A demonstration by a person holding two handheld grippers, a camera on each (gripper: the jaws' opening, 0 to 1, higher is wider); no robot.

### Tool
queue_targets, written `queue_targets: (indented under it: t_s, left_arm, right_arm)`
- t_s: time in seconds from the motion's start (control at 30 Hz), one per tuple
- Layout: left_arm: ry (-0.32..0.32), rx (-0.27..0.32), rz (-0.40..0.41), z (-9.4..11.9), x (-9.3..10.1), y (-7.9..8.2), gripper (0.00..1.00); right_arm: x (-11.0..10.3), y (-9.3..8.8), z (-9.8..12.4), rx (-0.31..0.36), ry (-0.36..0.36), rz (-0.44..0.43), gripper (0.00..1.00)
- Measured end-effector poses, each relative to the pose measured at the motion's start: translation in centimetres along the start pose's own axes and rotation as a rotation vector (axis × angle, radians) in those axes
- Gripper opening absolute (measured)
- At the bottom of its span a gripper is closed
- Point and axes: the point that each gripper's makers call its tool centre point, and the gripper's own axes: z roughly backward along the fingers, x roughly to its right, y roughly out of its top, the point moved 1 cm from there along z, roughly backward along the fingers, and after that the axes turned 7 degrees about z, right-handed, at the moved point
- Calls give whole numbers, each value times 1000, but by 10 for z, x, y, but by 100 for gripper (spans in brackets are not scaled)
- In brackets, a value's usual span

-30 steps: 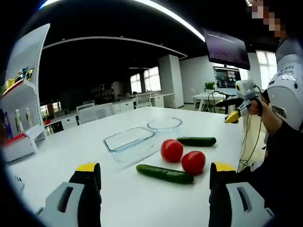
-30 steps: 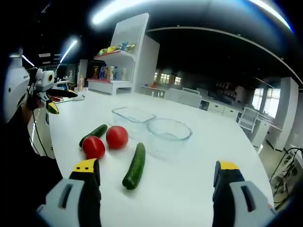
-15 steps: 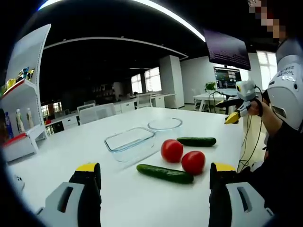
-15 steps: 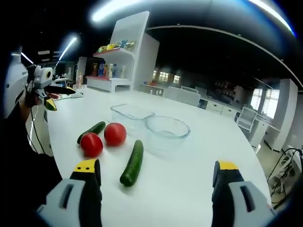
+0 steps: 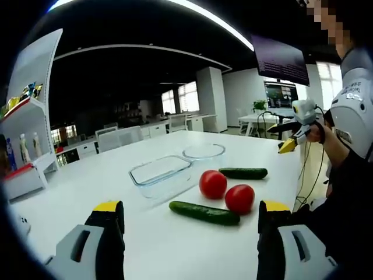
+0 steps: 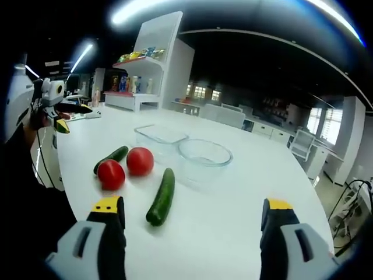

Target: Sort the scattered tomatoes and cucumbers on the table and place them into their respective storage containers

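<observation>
1. On the white table (image 5: 175, 245) sit 2 red tomatoes, 2 green cucumbers & 2 clear glass dishes.
2. Left gripper view: left gripper (image 5: 189, 219) is low at 6 o'clock, jaws wide apart, holding nothing.
3. Near cucumber (image 5: 204, 213) lies flat just past the jaws, at abt 12 o'clock from them.
4. Tomato 1 (image 5: 213, 184) & tomato 2 (image 5: 239, 198) sit close together, right behind that cucumber.
5. Far cucumber (image 5: 243, 173) lies at abt 1 o'clock from the tomatoes, a bit apart.
6. Rectangular glass dish (image 5: 161, 174) is at 10 o'clock from the tomatoes, nothing inside.
7. Round glass bowl (image 5: 203, 153) is just behind the rect dish, also nothing inside.
8. Right gripper (image 5: 288, 146) shows at 3 o'clock of this view, up off the table in a person's hand. Jaws look apart, nothing in them.
9. Right gripper view: same gripper's jaws at 6 o'clock, spread wide, nothing held.
10. Same view: one cucumber lies at 12 o'clock from the jaws, tomatoes at 10 o'clock from it, bowl & dish behind.
11. White shelf (image 6: 152, 70) w/ bottles stands well past the table at 11 o'clock.
</observation>
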Motion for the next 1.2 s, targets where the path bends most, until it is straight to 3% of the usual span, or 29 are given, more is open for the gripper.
queue_targets:
  t_s: [1.2]
  left_arm:
    - [-24,1,3,2,10,0,95]
  right_arm:
    - [-9,2,-8,10,25,15,92]
